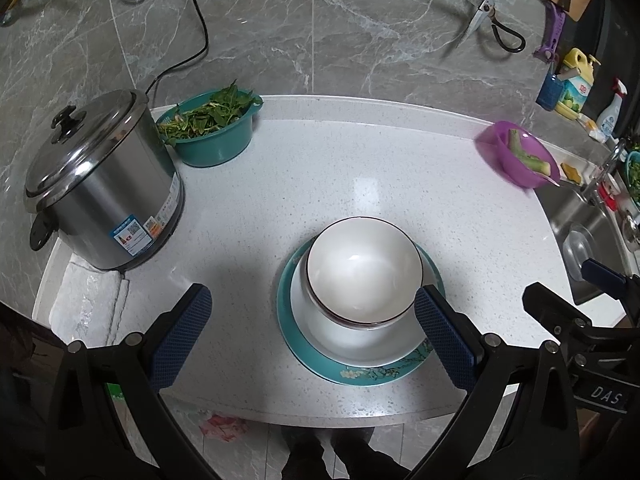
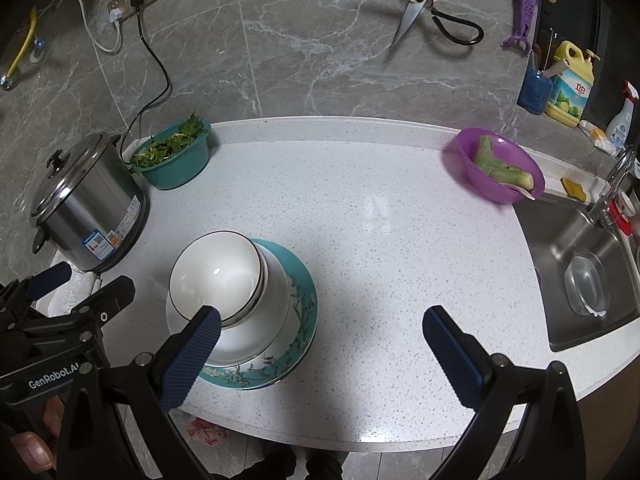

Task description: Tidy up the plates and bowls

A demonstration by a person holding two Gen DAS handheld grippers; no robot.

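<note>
Cooker [image 1: 104,184], greens basin [image 1: 212,128], purple bowl [image 2: 500,168] around stack [image 1: 360,300].

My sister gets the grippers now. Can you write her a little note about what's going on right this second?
Left gripper: open, holding nothing, with the dish stack between its fingers nearer the right one.
Right gripper: open, holding nothing, just right of the stack.
Dishes: a small white bowl sits in a bigger white bowl, on a teal plate near the front of the counter.
Done: these three look stacked.
Left: no other loose plates or bowls are plain to see. The purple bowl and the teal basin of greens still hold food, and something clear lies in the sink. Probably check those or move the stack.
</note>
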